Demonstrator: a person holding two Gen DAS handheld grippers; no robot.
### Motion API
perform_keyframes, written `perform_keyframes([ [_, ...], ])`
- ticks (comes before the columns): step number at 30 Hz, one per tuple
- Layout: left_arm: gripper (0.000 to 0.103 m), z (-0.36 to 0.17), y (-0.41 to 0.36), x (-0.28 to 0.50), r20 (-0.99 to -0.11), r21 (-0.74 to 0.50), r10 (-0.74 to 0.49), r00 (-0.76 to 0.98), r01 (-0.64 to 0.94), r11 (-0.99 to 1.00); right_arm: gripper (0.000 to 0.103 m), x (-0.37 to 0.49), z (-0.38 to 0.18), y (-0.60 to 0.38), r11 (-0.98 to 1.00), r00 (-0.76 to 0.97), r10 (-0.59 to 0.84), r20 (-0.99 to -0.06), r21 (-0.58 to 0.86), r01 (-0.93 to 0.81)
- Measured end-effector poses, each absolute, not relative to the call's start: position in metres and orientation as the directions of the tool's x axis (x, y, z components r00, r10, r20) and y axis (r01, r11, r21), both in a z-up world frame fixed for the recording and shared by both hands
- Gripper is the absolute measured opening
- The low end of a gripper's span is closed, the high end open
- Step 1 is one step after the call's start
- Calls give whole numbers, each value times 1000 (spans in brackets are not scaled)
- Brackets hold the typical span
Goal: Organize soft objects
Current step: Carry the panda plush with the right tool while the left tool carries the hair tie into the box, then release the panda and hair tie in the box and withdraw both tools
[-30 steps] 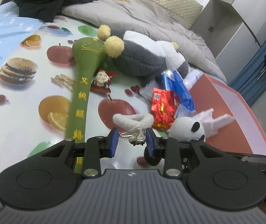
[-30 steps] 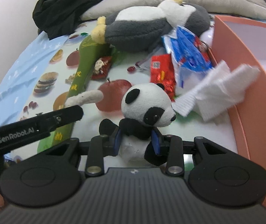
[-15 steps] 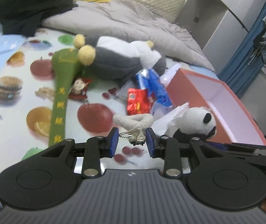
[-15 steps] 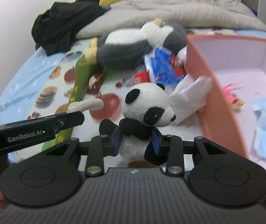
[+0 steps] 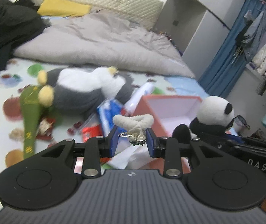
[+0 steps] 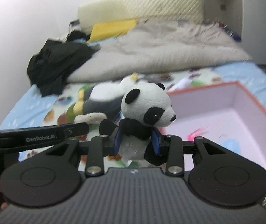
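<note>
Right gripper [image 6: 137, 143] has its fingers squeezing the light, squashy panda [image 6: 146, 110] at the belly, left gripper [image 5: 132, 143] pinches the cream charm's [image 5: 133, 121] keyring, both above the box [image 6: 244, 112].

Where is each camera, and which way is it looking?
Left wrist: rides on the left gripper, looking along its fingers over the bed to the pink box; it holds a cream plush keychain.
Right wrist: rides on the right gripper, facing the bed and box; its fingers squeeze the panda; the left gripper crosses its left side.
Both show the panda, box, penguin plush and grey duvet.
</note>
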State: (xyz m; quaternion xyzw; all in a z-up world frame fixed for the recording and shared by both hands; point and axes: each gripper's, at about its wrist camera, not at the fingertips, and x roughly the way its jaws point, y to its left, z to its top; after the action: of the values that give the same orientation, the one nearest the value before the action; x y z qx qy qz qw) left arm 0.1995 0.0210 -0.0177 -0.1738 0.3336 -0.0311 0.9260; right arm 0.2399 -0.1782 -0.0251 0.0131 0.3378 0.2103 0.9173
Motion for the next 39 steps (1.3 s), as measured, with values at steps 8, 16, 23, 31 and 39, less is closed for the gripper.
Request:
perform_keyframes([
  [8,37,9,-24,247,-577,-348,-254,776,48,936,38,267,-3,-227,957,762,283,-582,117,-266],
  [16,37,-16,-81,297,-635,-369,-360,684,141,918,38,297,-34,-277,987,732,157,-663,79,-140],
  [23,37,-56,-132,331,-709,-351,-395,584,194,916,38,313,-79,-308,994,651,108,-751,96,-54],
  [31,53,-89,-159,346,-767,-338,-411,493,234,912,41,311,-109,-323,993,591,94,-801,119,2],
  [39,55,-85,-151,337,-750,-326,-391,534,217,920,49,303,-99,-328,989,621,113,-775,146,2],
])
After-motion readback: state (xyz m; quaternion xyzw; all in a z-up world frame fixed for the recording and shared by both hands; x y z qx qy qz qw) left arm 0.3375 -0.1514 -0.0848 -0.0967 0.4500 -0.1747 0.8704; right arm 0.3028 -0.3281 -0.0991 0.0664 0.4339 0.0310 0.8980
